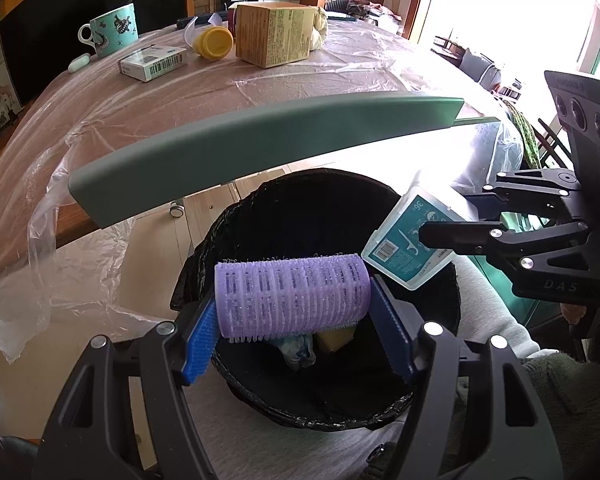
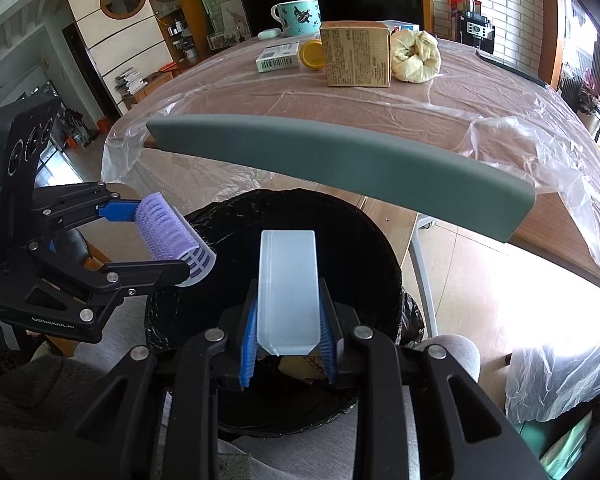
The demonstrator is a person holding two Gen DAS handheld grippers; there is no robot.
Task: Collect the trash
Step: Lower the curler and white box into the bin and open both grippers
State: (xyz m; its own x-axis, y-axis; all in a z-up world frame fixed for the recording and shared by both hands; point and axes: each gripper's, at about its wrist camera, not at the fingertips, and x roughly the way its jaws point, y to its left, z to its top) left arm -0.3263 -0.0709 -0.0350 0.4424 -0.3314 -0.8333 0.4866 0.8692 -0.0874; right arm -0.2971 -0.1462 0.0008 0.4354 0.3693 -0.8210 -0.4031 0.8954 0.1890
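Note:
My left gripper (image 1: 292, 316) is shut on a purple hair roller (image 1: 292, 296), held over the black-lined trash bin (image 1: 440, 316); the roller also shows in the right wrist view (image 2: 172, 232). My right gripper (image 2: 288, 344) is shut on a translucent plastic box with a teal label (image 2: 288, 280), held over the same bin (image 2: 380, 240); the box shows from the side in the left wrist view (image 1: 404, 240), with the right gripper (image 1: 436, 236) at the bin's right rim. Crumpled trash (image 1: 300, 350) lies at the bin's bottom.
A grey-green chair back (image 1: 260, 152) arches just beyond the bin. Behind it a plastic-covered table (image 1: 204, 92) carries a teal mug (image 1: 114, 30), a small white carton (image 1: 152, 62), a yellow lid (image 1: 214, 42), a brown box (image 1: 274, 34) and a crumpled yellow cloth (image 2: 416, 56).

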